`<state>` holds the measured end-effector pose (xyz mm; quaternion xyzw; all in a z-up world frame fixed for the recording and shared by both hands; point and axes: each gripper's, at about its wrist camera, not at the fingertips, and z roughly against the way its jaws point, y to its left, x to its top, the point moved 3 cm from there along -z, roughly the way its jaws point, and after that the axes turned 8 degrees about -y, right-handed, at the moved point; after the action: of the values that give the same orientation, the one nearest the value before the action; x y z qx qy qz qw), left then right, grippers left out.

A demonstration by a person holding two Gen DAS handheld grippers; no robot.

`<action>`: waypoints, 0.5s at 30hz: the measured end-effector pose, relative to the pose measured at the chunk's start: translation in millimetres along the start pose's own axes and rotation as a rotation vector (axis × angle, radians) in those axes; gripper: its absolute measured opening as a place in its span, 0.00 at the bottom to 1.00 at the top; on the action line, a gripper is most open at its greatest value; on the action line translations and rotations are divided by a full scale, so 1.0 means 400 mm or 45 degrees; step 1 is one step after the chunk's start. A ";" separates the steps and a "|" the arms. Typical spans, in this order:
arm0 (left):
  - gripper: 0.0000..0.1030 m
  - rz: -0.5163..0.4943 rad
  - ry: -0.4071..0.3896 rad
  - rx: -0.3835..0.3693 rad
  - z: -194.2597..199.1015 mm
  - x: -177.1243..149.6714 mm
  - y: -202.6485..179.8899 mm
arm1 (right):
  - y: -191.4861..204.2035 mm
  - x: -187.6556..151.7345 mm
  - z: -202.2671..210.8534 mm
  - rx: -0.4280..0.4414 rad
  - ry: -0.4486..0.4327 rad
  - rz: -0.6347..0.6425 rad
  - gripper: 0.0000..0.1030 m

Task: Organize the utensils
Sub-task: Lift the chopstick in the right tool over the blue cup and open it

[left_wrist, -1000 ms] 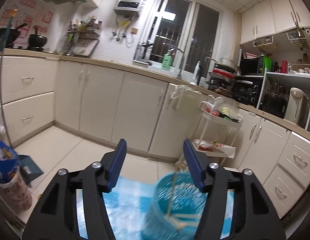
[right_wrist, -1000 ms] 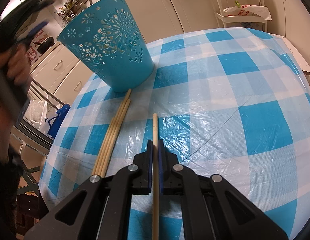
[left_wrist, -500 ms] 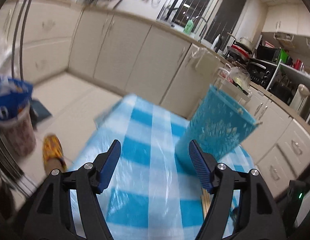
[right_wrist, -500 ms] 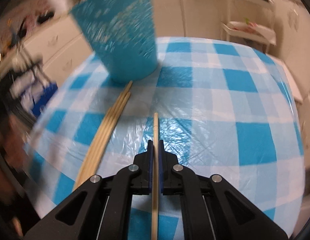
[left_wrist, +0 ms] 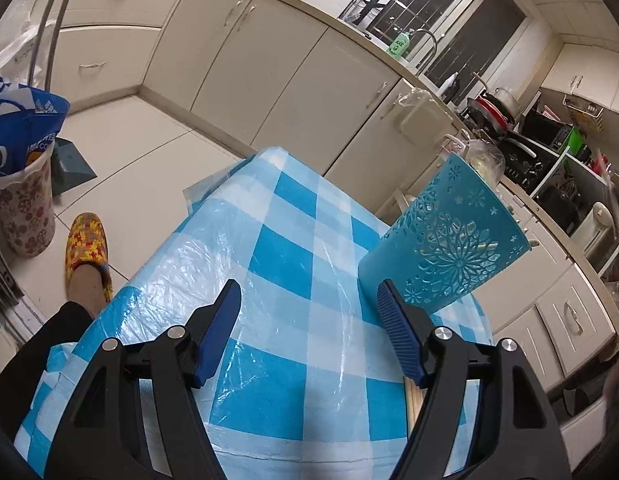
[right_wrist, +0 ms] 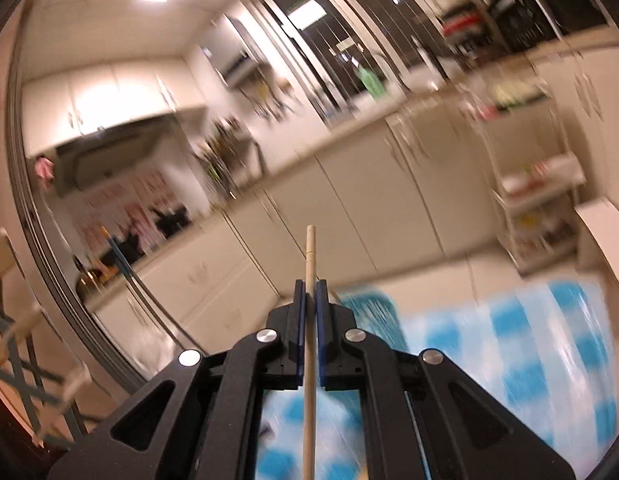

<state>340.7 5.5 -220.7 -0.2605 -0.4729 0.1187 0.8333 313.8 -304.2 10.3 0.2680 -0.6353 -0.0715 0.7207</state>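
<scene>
Spanning the lower half of the left wrist view: desk [left_wrist: 285, 248] under a blue-and-white checked plastic cloth, seen from above at a slant.

Standing at the far right of the desk: teal cut-out holder [left_wrist: 449, 244], upright on its narrow base, mouth uppermost, sharp now where it showed blurred half a second ago.

Framing the foreground: left hand-held gripper [left_wrist: 309, 332], jaws wide with only cloth between them, having just been opening over the last second; aimed at the cabinets a second ago, now angled down over the desk.

Gripped in the right hand-held gripper [right_wrist: 309, 292], jaws pinched narrow on it: single chopstick [right_wrist: 309, 344], long axis running straight along the fingers, tip pointing forward toward the cabinets; lifted clear of the desk, where it lay flat a second ago.

Lying flat just behind the left gripper's right finger: spare chopsticks [left_wrist: 412, 398], mostly hidden.
</scene>
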 end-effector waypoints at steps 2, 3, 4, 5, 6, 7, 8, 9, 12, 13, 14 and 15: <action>0.65 0.019 0.001 0.000 0.001 0.003 0.005 | 0.023 0.018 -0.060 -0.004 -0.045 0.048 0.06; 0.65 0.028 0.000 -0.002 0.003 0.003 0.007 | 0.028 0.028 -0.098 -0.015 -0.059 0.063 0.06; 0.65 0.036 -0.001 -0.004 0.004 0.003 0.010 | 0.027 0.032 -0.129 -0.028 -0.065 0.066 0.06; 0.65 0.043 -0.001 -0.010 0.004 0.002 0.012 | 0.024 0.034 -0.162 -0.040 -0.070 0.068 0.06; 0.65 0.047 -0.001 -0.013 0.003 0.002 0.013 | 0.020 0.035 -0.192 -0.058 -0.073 0.073 0.06; 0.65 0.050 0.001 -0.014 0.003 0.002 0.014 | 0.013 0.034 -0.226 -0.082 -0.077 0.080 0.06; 0.65 0.054 0.004 -0.017 0.001 0.002 0.015 | 0.003 0.031 -0.256 -0.101 -0.072 0.081 0.06; 0.65 0.056 0.006 -0.020 0.000 0.002 0.015 | -0.007 0.025 -0.275 -0.118 -0.063 0.079 0.06; 0.65 0.061 0.011 -0.032 -0.002 0.001 0.016 | -0.036 -0.005 -0.319 -0.148 -0.017 0.083 0.06; 0.65 0.062 0.011 -0.034 -0.003 0.000 0.016 | -0.041 -0.016 -0.323 -0.155 -0.007 0.091 0.06; 0.65 0.066 0.010 -0.037 -0.003 0.001 0.016 | -0.049 -0.026 -0.325 -0.159 0.003 0.098 0.06; 0.65 0.069 0.008 -0.039 -0.003 0.001 0.017 | -0.054 -0.034 -0.328 -0.165 0.013 0.103 0.06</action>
<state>342.2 11.0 -224.5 -0.2863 -0.4647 0.1332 0.8273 441.7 -277.7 -18.5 0.1953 -0.6360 -0.0818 0.7421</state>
